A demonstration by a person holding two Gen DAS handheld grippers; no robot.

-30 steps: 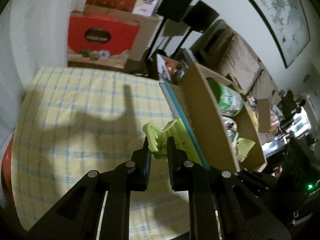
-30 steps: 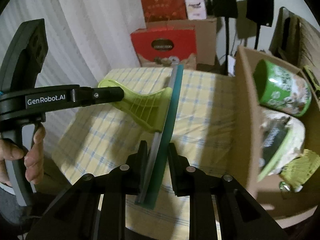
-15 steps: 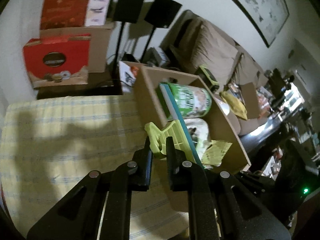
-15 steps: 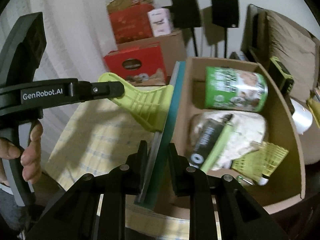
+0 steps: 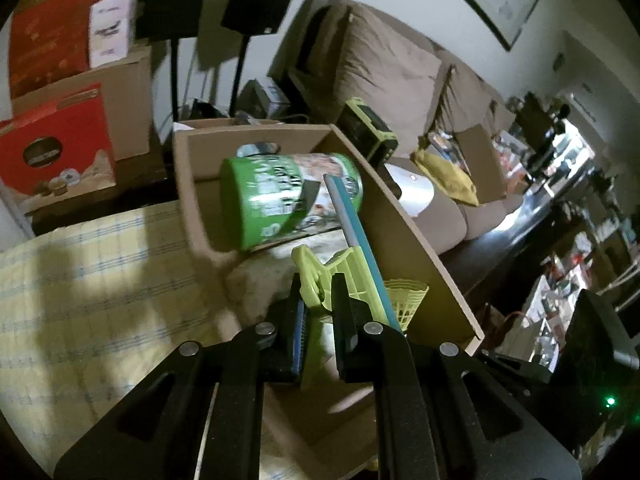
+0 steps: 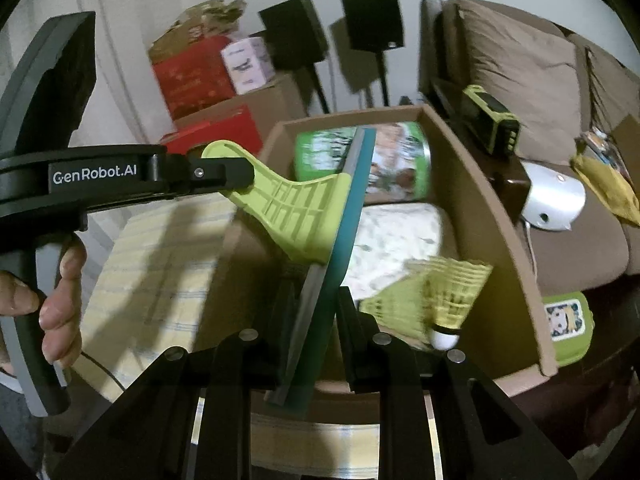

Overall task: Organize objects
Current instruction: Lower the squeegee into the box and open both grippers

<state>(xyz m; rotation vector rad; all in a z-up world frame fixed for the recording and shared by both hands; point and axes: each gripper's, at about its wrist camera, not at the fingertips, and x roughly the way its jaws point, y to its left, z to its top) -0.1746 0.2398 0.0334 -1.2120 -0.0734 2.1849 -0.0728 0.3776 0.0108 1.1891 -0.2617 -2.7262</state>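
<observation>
Right wrist, squeegee (image 6: 320,216) clamped in hand-held gripper (image 6: 316,320)

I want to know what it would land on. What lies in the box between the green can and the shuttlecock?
In the right wrist view, a white speckled bag fills the stretch between green can and shuttlecock.

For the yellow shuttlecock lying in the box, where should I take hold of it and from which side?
Grip the shuttlecock at its white cork tip, coming from above. It lies on its side in the cardboard box, close to the wall on the sofa side, so a side approach looks blocked. The mesh skirt would likely crush; the cork is firm and narrow. Both grippers are now shut on the squeegee.
</observation>
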